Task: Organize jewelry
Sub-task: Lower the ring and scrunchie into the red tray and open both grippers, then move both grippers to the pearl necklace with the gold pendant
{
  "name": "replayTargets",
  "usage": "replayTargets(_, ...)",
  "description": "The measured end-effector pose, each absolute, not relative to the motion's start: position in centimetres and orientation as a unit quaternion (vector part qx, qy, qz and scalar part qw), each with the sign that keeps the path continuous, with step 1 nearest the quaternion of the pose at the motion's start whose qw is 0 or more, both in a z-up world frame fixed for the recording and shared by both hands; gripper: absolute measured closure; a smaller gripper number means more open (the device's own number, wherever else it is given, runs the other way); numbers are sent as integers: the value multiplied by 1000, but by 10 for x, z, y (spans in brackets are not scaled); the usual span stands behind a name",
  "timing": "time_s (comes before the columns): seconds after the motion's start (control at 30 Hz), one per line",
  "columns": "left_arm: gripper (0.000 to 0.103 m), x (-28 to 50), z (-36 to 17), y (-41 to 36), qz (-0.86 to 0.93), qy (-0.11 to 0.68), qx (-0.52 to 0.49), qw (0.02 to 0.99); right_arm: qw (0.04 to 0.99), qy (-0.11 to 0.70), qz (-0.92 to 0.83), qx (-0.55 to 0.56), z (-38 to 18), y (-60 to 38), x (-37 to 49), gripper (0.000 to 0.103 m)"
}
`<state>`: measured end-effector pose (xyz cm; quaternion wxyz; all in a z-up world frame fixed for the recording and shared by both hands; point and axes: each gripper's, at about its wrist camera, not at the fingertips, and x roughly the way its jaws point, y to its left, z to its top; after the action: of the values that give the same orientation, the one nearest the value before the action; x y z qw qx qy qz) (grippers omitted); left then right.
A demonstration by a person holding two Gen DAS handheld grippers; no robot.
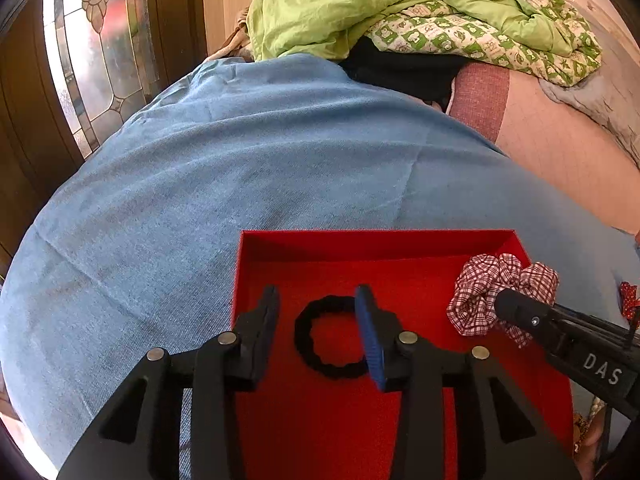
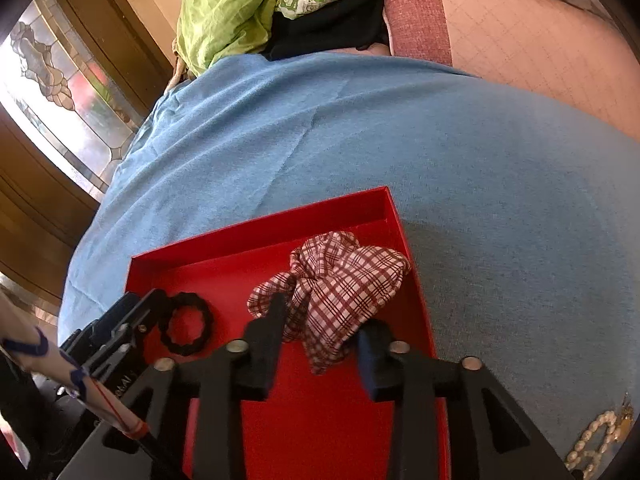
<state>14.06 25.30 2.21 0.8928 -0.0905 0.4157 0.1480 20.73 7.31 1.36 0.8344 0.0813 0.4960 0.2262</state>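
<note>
Evidently both grippers are working over the red tray (image 1: pixel 440 240). The left gripper (image 1: pixel 318 334) is hovering with fingers spread, the black hair tie (image 1: pixel 332 364) lying loose between them. The right gripper (image 2: pixel 320 344) is straddling the checked scrunchie (image 2: pixel 340 280), whether pinching or releasing I cannot tell. A blue cloth (image 1: pixel 240 168) is covering the bed; pearls (image 2: pixel 592 440) are waiting right of the fingers, a stained-glass door (image 1: pixel 92 40) standing far left.

One red tray (image 1: pixel 256 264). Inside it: one black hair tie (image 1: pixel 332 338) and one plaid scrunchie (image 2: pixel 340 288) (toward its right wall). Outside the tray, to its right: one pearl strand (image 2: pixel 592 440). One blue cloth (image 1: pixel 240 160) beneath.
</note>
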Motion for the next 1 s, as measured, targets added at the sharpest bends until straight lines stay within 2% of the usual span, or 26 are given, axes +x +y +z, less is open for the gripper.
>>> replayTargets(0.2, 61, 140, 26, 252, 148, 410, -99, 895, 836, 489, 232, 84, 25, 67, 201, 67)
replayTargets(0.53, 61, 133, 44, 234, 132, 382, -107, 908, 842, 469, 241, 113, 49, 29, 178, 67)
replayTargets(0.8, 61, 121, 57, 189, 74, 362, -73, 926, 870, 419, 215, 148, 66, -65, 118, 67)
replayTargets(1.0, 61, 109, 61, 138, 2, 354, -35, 935, 881, 404, 148, 196, 47, -156, 87, 67)
